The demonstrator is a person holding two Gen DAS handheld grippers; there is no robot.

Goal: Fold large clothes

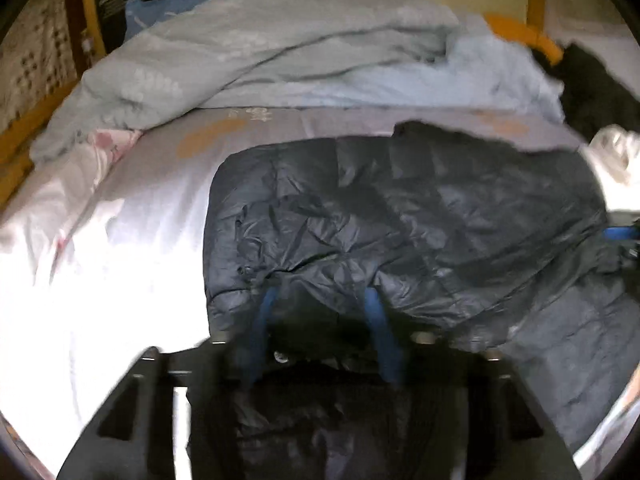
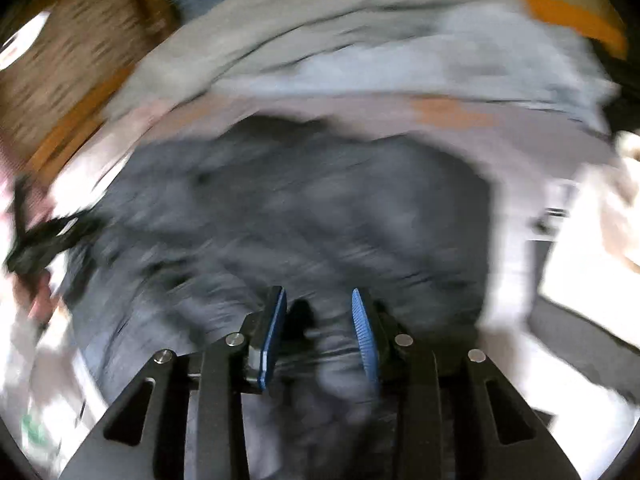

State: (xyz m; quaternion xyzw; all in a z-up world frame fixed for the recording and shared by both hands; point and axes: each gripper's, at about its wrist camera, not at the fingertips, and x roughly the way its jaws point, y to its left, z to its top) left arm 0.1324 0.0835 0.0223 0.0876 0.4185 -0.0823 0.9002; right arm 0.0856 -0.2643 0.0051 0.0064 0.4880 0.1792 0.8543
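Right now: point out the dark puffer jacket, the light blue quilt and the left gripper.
dark puffer jacket (image 1: 420, 220), left wrist view, quilted middle panel.
light blue quilt (image 1: 280, 52), left wrist view, rumpled top.
left gripper (image 1: 320, 300), left wrist view, between fingertips.

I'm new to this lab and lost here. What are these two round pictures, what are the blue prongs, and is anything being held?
Each picture comes from a fisheye camera on a hand-held gripper, looking along its two blue fingers. A person carries one in each hand; there is no robot arm. On the bed sheet lies a dark puffy jacket, with a pale blue quilt bunched behind. The left gripper has jacket fabric bunched between its fingers. The right gripper hangs open over the jacket; its picture is blurred.
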